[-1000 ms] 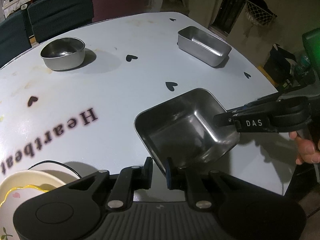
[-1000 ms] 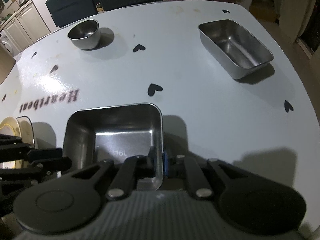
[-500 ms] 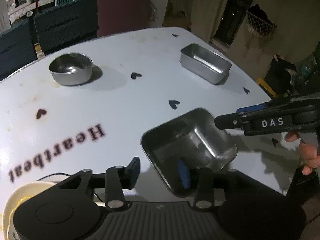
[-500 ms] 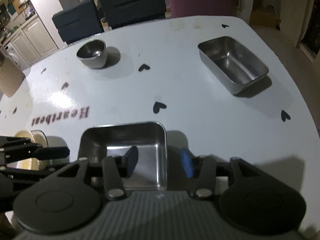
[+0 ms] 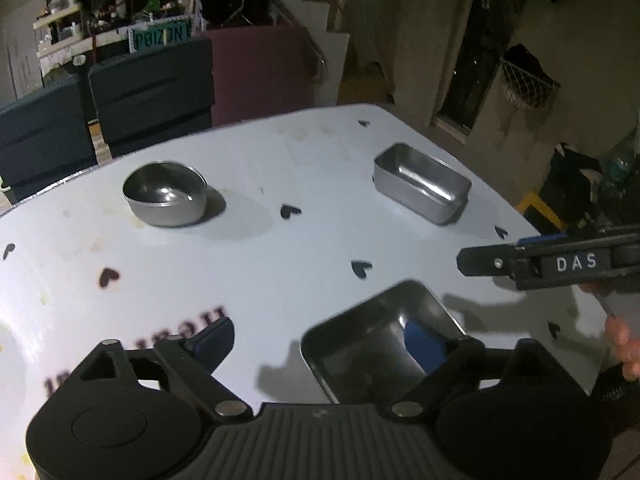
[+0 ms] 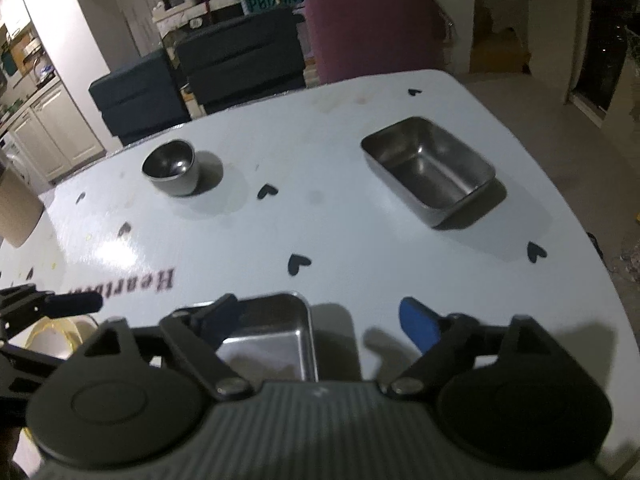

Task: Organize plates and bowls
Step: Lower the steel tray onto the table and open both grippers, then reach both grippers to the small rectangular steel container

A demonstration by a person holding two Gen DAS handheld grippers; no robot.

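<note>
Both jaws let go and now gape wide, pulling up. Square tin (image 5: 376, 332) sits free on the surface (image 5: 280, 248); bowl (image 5: 165, 194) probably next.

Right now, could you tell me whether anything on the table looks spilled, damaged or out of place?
Nothing is spilled or tipped: the round steel bowl, the far rectangular tin and the near square tin all sit upright. Only faint brownish stains mark the tabletop.

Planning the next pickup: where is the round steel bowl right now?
The round steel bowl sits at the far left of the table in both views, near the dark chairs, across from the long steel tray.
</note>
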